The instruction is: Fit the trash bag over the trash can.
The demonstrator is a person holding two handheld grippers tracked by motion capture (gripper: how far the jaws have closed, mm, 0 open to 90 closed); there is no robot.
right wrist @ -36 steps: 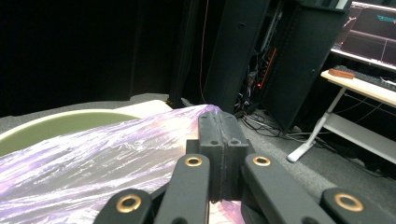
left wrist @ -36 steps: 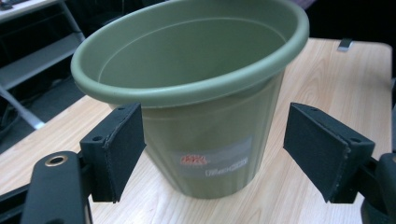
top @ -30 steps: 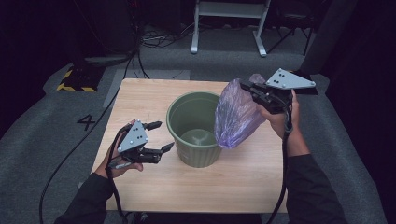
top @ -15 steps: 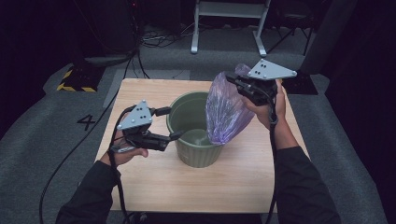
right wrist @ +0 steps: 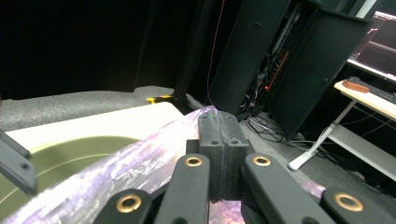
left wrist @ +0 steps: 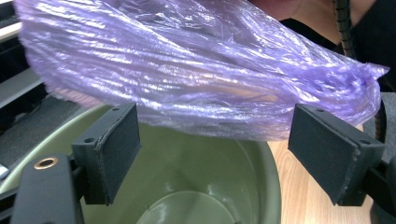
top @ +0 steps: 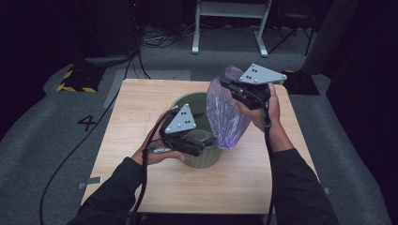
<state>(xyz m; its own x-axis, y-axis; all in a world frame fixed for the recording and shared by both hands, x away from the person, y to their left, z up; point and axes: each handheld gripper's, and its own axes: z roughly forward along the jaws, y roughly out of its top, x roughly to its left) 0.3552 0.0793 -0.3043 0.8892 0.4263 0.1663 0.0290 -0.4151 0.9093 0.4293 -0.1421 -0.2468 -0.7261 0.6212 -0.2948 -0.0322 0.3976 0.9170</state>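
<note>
A green bin [top: 202,136] stands near the middle of the wooden table [top: 141,108], and a purple plastic bag [top: 225,112] hangs over its right side, its lower end drooping to the rim. The right gripper [top: 230,86] holds the bag up by its top: in the right gripper view its two black jaws are pressed flat together at [right wrist: 218,140] with the crinkled purple film pinched between them, the bag [right wrist: 116,172] trailing away toward the bin's mouth [right wrist: 60,158].

The left gripper [top: 204,145] sits over the near edge of the bin, pointing toward the bag. Its jaws have just been spreading and stand wide apart; in the left gripper view the two pads [left wrist: 116,149] flank the lower fold of the bag [left wrist: 196,70] without pressing on it, so nothing is gripped there. Below them the bin's hollow inside [left wrist: 196,186] shows.

Whether the bag's lowest tip rests on the rim or hangs just inside it I cannot quite make out from above. Dark floor and cables [top: 65,154] surround the table.
</note>
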